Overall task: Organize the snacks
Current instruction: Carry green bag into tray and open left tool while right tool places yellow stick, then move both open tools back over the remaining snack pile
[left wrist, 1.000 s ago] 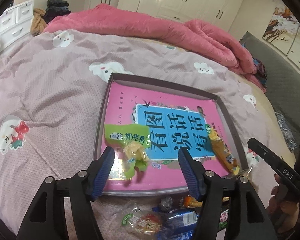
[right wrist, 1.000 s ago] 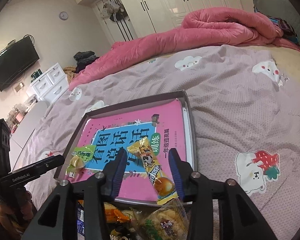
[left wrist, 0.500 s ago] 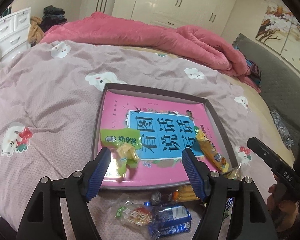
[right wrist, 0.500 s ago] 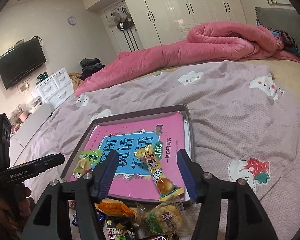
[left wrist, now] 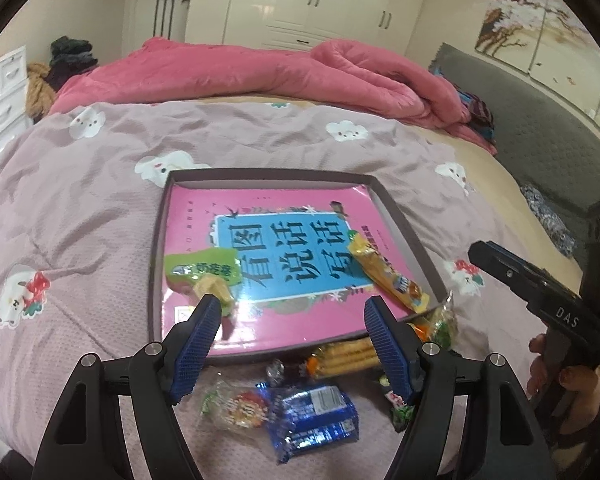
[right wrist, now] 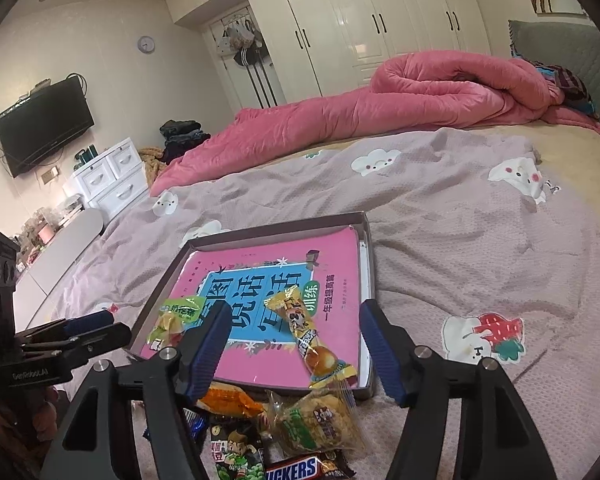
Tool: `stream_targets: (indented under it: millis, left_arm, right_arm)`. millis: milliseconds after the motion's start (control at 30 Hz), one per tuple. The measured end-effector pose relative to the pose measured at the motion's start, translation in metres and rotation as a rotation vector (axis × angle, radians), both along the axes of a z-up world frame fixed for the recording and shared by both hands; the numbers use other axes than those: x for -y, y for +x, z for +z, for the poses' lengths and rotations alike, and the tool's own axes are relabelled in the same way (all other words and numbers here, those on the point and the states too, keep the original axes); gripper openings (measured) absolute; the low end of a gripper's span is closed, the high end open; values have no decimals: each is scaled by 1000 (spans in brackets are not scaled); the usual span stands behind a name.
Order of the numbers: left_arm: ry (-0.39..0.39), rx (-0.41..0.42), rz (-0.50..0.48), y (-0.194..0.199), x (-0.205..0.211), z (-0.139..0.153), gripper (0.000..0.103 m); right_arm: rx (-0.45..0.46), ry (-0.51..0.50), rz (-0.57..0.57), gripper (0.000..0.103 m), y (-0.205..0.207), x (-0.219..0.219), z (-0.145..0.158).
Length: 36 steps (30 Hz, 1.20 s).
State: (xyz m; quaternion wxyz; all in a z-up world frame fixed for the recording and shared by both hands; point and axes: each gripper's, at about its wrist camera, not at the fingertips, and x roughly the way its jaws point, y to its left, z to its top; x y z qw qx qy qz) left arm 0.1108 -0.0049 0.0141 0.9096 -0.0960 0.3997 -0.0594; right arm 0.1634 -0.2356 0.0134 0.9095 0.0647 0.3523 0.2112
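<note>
A shallow grey box [left wrist: 400,220] [right wrist: 368,264] lies on the bed with a pink book inside. On the book lie a green snack packet [left wrist: 202,270] [right wrist: 178,312] and a yellow snack stick [left wrist: 384,276] [right wrist: 308,332]. Several loose snacks lie in front of the box: a blue packet [left wrist: 314,416], a clear red-and-green packet [left wrist: 236,406], an orange stick packet [left wrist: 346,356], a Snickers bar [right wrist: 300,470], a clear pastry packet [right wrist: 320,420]. My left gripper [left wrist: 292,344] is open and empty above the pile. My right gripper [right wrist: 294,348] is open and empty over the box's near edge.
A rolled pink duvet [left wrist: 300,76] [right wrist: 420,96] lies across the far side of the bed. The sheet [left wrist: 80,208] is mauve with cartoon prints. White drawers [right wrist: 112,178] and a wall TV [right wrist: 44,124] stand to the left, wardrobes behind.
Both grippers have pulled back and up from the box, leaving the green packet and the yellow stick on the book. The loose snack pile has come into view below them.
</note>
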Motion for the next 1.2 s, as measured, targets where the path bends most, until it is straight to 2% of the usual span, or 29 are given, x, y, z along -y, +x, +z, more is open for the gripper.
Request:
stream_targets:
  millis: [333, 567, 767, 1200]
  left_arm:
    - [42, -6, -96, -10, 25, -3, 78]
    - [68, -22, -129, -13, 37, -8, 78]
    - [87, -27, -158, -16, 45, -11, 78]
    - [191, -69, -232, -14, 64, -32, 78]
  right_arm:
    - [-25, 42, -26, 69, -7, 15, -2]
    - [-60, 70, -36, 71, -14, 19, -8]
    - [-76, 51, -40, 71, -21, 18, -12]
    - [-210, 46, -72, 73, -32, 28, -40]
